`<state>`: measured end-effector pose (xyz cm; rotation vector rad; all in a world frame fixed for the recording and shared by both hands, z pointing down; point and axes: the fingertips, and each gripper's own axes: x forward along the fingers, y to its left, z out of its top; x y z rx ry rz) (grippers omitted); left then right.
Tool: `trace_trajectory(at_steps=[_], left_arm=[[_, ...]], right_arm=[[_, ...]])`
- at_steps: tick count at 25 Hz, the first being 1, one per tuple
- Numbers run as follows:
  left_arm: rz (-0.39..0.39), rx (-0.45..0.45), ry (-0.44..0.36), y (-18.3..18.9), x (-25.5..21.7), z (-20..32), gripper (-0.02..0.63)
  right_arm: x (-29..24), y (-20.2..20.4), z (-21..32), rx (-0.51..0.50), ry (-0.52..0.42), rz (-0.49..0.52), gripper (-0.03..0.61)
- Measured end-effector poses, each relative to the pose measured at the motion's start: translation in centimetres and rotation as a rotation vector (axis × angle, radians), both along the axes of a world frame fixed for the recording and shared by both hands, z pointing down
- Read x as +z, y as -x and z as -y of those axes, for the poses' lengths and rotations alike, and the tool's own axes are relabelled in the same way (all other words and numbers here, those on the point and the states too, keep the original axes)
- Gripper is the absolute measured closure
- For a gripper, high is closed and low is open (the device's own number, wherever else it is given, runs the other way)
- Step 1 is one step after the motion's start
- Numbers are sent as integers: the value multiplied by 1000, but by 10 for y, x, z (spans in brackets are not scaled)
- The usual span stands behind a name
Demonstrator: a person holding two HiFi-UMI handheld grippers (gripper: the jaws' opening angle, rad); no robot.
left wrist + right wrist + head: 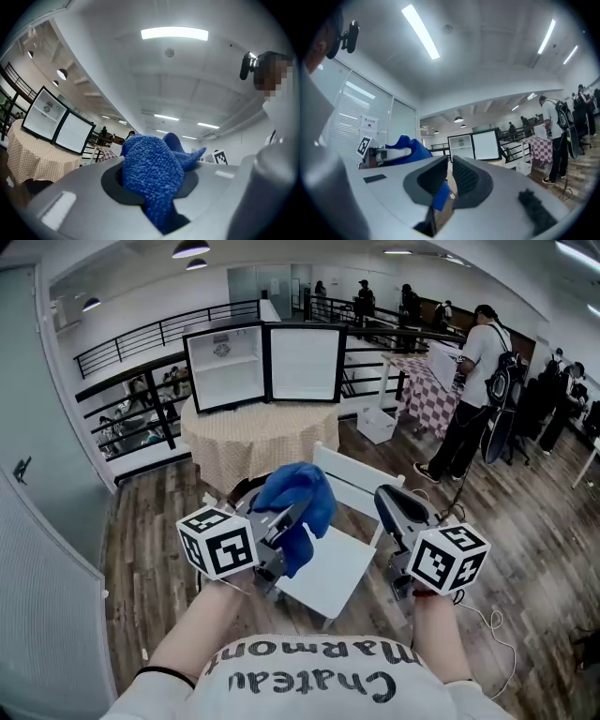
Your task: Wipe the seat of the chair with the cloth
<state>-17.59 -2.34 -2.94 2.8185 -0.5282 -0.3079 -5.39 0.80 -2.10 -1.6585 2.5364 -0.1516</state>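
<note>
A blue fluffy cloth point(298, 502) is bunched up in my left gripper point(289, 518), which is shut on it and held up in front of my chest. In the left gripper view the cloth point(152, 171) bulges out between the jaws of the left gripper point(155, 190) and hides the pads. The white chair point(328, 573) stands below and beyond both grippers, with its backrest point(361, 486) at the far side. My right gripper point(388, 502) hangs over the chair's right side. Its jaws stand together with only a thin slit in the right gripper view point(449, 174), gripping nothing.
Behind the chair is a round table point(258, 439) with a checked cover, and an open mini fridge point(262, 362) stands on it. A person point(473, 399) stands at the right beside a checked table point(427, 395). A white box point(375, 425) and a cable point(487, 620) lie on the wooden floor.
</note>
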Motion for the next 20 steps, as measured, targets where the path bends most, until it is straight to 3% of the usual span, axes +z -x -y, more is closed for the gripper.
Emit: trace_trajectory(at_steps=[8,20], left_arm=[[-9,88,-17,33,-24,3,525],[33,113,-3,49,12,18,524]], right_arm=[[-8,48,2,39,32,-3,540],[17,64,12,99,112,-46,540]])
